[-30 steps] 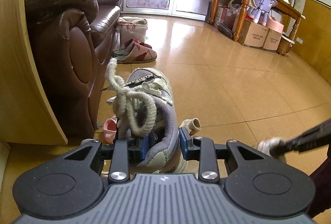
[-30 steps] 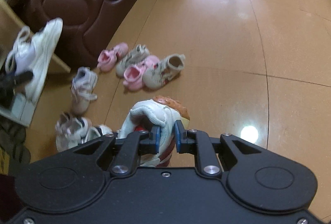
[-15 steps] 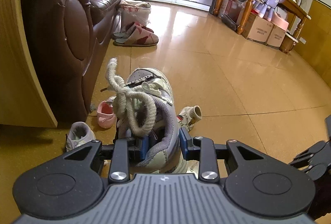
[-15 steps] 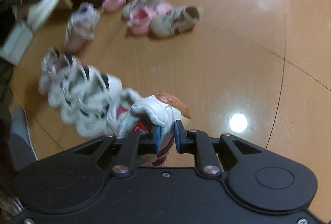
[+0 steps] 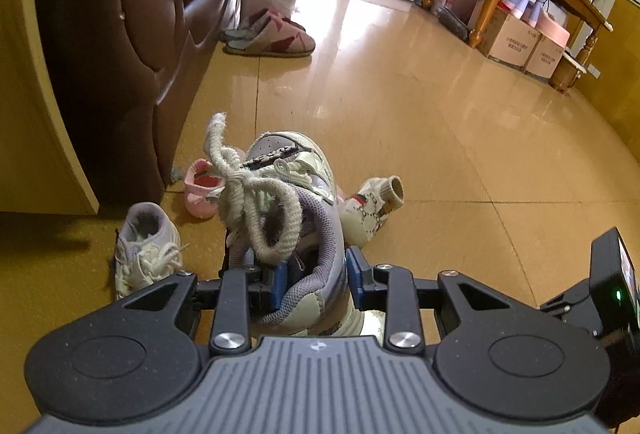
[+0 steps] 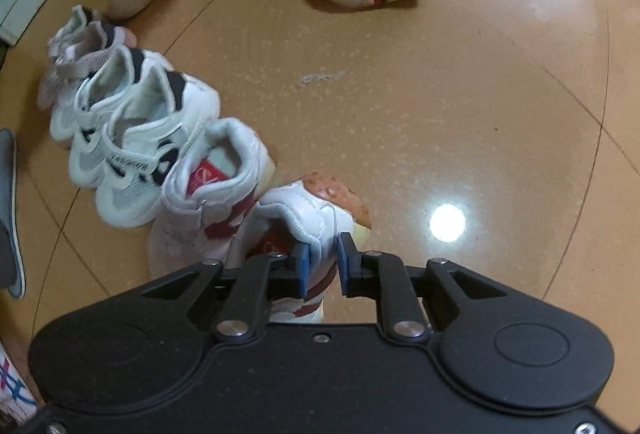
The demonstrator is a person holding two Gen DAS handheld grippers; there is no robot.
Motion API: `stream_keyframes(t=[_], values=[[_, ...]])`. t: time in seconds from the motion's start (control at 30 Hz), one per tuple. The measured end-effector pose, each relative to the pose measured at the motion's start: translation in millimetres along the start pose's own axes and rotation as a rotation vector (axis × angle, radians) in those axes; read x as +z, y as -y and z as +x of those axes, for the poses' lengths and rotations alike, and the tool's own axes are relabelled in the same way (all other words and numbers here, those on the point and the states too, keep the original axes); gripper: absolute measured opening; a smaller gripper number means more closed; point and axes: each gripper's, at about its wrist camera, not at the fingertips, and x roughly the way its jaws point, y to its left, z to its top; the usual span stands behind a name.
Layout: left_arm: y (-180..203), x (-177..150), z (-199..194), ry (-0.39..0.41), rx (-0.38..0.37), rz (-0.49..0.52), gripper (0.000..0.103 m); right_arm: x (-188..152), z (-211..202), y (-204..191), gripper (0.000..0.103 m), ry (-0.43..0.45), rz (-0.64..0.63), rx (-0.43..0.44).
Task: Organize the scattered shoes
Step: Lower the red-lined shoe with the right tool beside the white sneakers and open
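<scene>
Holding red-trim shoe (image 6: 304, 230) by heel collar, R hand-held gripper (image 6: 322, 266) clamped narrow, toe pointing down-left | its mate (image 6: 208, 189) just left, ending floor row | L hand-held gripper (image 5: 314, 280) clamped on grey sneaker (image 5: 296, 209), toe pointing away, above floor (image 5: 440, 161).

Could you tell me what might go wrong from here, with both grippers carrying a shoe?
The right gripper pinches only the thin heel collar of the white-and-red sneaker, so it could slip out or land crooked against its mate in the row.

The left gripper holds a grey-and-cream sneaker whose thick lace hangs loose and might snag on the small white sneaker below.
</scene>
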Motion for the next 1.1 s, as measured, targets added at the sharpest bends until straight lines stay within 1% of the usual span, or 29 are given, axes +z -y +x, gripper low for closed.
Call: stream_keyframes(t=[0.17, 0.23, 0.27, 0.33, 0.4, 0.43, 0.53, 0.6, 0.67, 0.73, 0.8, 0.97, 1.03, 1.1], values=[[-1, -2, 11, -0.018, 0.002, -0.004, 0.029, 6, 15, 12, 0.016, 0.017, 0.138, 0.088], [-4, -4, 17, -0.035, 0.014, -0.013, 0.03, 9, 21, 17, 0.029, 0.024, 0.194, 0.124], [-5, -5, 18, -0.041, 0.017, -0.018, 0.03, 10, 24, 19, 0.037, 0.028, 0.222, 0.142], [-9, -7, 22, -0.058, 0.03, -0.058, 0.03, 12, 26, 17, 0.04, 0.011, 0.237, 0.139], [-12, -10, 26, -0.076, 0.04, -0.097, 0.03, 12, 26, 18, 0.052, 0.001, 0.268, 0.146], [-14, -11, 28, -0.085, 0.045, -0.114, 0.03, 12, 26, 18, 0.053, -0.003, 0.284, 0.15], [-16, -16, 34, -0.104, 0.06, -0.157, 0.03, 21, 6, 16, 0.054, 0.012, 0.279, 0.127], [-16, -19, 39, -0.115, 0.071, -0.178, 0.03, 27, -8, 15, 0.059, 0.023, 0.274, 0.111], [-16, -21, 44, -0.123, 0.084, -0.198, 0.03, 33, -22, 14, 0.061, 0.033, 0.269, 0.095], [-16, -22, 51, -0.131, 0.1, -0.231, 0.03, 52, -53, 6, 0.064, 0.08, 0.19, 0.083], [-18, -22, 57, -0.135, 0.114, -0.275, 0.03, 62, -72, 4, 0.067, 0.109, 0.16, 0.094], [-14, -19, 75, -0.144, 0.173, -0.335, 0.03, 95, -153, -2, 0.077, 0.193, 0.034, 0.1], [-12, -18, 83, -0.147, 0.194, -0.355, 0.03, 103, -174, -2, 0.08, 0.216, -0.023, 0.081], [-10, -19, 95, -0.157, 0.207, -0.384, 0.031, 108, -181, 5, 0.081, 0.235, -0.006, 0.099]])
